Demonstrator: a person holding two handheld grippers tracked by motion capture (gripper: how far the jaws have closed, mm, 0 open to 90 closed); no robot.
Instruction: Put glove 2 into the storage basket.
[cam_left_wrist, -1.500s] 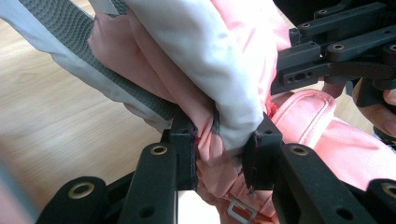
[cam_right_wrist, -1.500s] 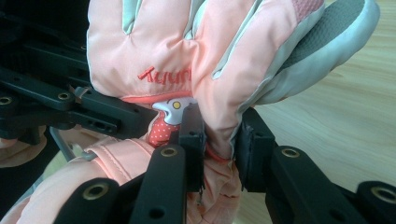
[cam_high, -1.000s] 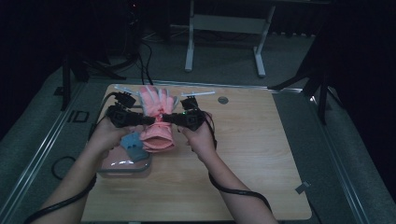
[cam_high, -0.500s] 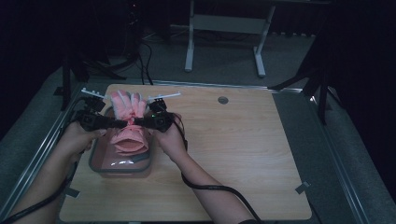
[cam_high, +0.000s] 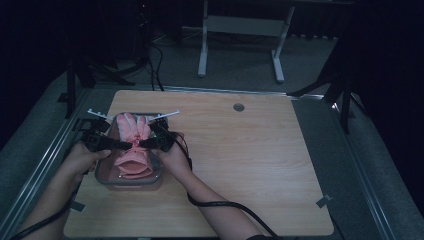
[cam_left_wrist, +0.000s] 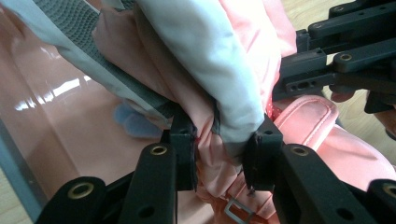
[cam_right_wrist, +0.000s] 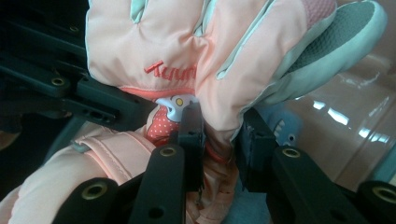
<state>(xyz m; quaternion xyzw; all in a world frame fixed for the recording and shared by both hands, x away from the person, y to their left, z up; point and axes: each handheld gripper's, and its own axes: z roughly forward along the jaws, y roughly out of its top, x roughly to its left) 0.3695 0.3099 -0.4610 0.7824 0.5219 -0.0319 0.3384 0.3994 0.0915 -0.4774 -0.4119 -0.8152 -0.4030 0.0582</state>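
Note:
A pink padded glove (cam_high: 131, 145) with grey palm trim hangs over a clear plastic box (cam_high: 103, 172) at the table's left. My left gripper (cam_high: 126, 146) pinches the glove's wrist from the left and my right gripper (cam_high: 144, 144) pinches it from the right. In the left gripper view the jaws are shut on bunched pink fabric of the glove (cam_left_wrist: 243, 60), and the other gripper (cam_left_wrist: 336, 60) holds it opposite. In the right gripper view the jaws clamp the glove (cam_right_wrist: 187, 46) below its red lettering. A blue item (cam_right_wrist: 280, 123) lies inside the box under the glove.
The wooden table (cam_high: 280, 165) stretches wide to the right of the box, with a round grommet hole (cam_high: 238, 107) near its far edge. A cable (cam_high: 225, 205) trails from my right gripper across the table's front. Metal rails (cam_high: 45, 160) border the left side.
Both grippers have carried the glove leftward and toward me from the table's middle back, and now hold it lower over the clear box.

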